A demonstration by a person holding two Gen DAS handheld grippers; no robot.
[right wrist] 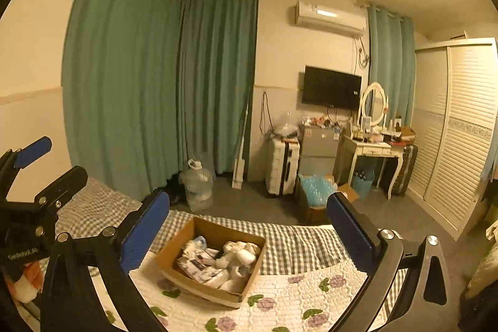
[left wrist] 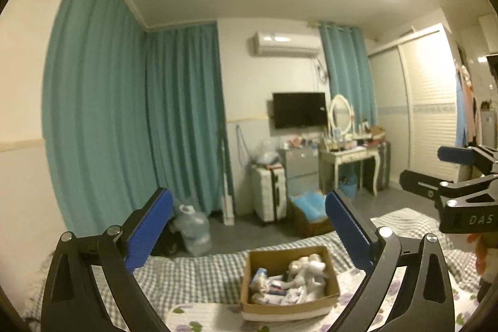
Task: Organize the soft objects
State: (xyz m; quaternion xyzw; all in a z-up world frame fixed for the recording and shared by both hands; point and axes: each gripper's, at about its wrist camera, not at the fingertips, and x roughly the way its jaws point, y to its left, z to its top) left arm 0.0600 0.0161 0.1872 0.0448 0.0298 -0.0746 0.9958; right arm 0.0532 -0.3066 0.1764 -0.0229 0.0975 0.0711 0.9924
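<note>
A brown cardboard box [left wrist: 330,274] [right wrist: 204,229] sits on the bed near its foot end. Inside lie a white plush toy [left wrist: 306,268] [right wrist: 239,257] and folded white and blue cloth pieces [left wrist: 274,285] [right wrist: 199,265]. My left gripper [left wrist: 249,226] hovers above and behind the box, open, nothing between its blue pads. My right gripper [right wrist: 247,226] is likewise open and empty, raised over the box. The right gripper [left wrist: 435,167] also shows at the right edge of the left wrist view, and the left gripper [right wrist: 46,161] at the left edge of the right wrist view.
The bed carries a flowered quilt [right wrist: 295,297] over a checked sheet [right wrist: 298,241]. Beyond it stand a water jug [right wrist: 197,184], a white suitcase [right wrist: 281,165], a box of blue stuffing [right wrist: 316,192], a dressing table [right wrist: 372,150], teal curtains [right wrist: 149,83] and a wardrobe [right wrist: 460,126].
</note>
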